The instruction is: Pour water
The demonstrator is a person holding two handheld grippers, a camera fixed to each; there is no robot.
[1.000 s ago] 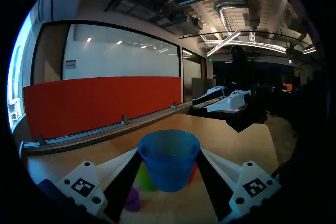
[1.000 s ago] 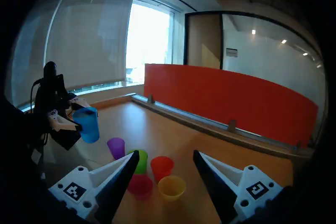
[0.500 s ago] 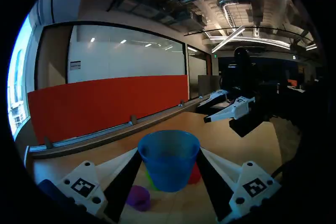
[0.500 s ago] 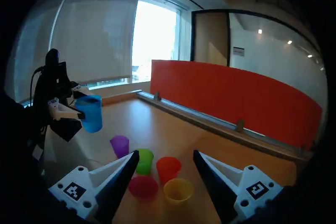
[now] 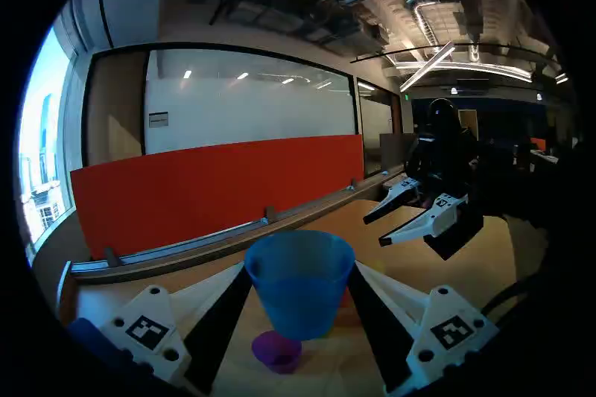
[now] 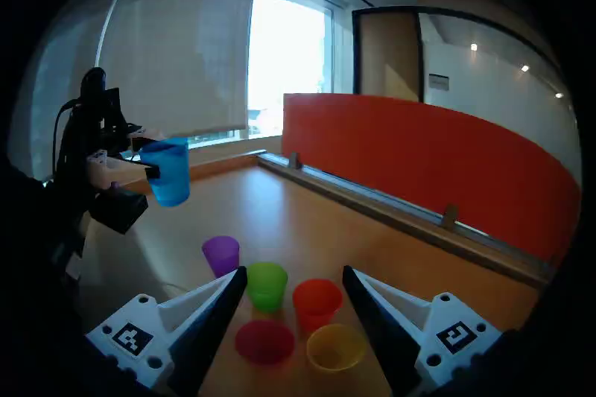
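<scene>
Closest to me, the right gripper (image 6: 293, 278) hangs low over the table (image 6: 298, 218) with its fingers spread wide and nothing between them. Just under and ahead of it sits a huddle of five cups: a pink cup (image 6: 264, 341) and a yellow cup (image 6: 336, 348) nearest, a green cup (image 6: 267, 285) and a red cup (image 6: 316, 303) behind those, and a purple cup (image 6: 221, 254) at the far left edge of the bunch. All stand upright, mouths up. I can't tell from here whether any has water in it.

Farther off, up in the air, the left gripper (image 5: 298, 270) has both fingers clamped on the sides of the blue cup (image 5: 299, 304). That cup is well clear of the wood and about upright. From the left gripper view the purple cup lies just below and in front of it. The blue plastic looks darker in its lower part, which may be water, but I wouldn't swear to it.

Behind everything run the orange partition (image 6: 447, 159) and the bright window (image 6: 287, 62).

As I read it, the pick-up is done and the pour is not: the blue cup is carried, not yet tipped, and no stream shows. What's left is lining it up over a cup, most likely the purple one, tilting it, then setting it down.
</scene>
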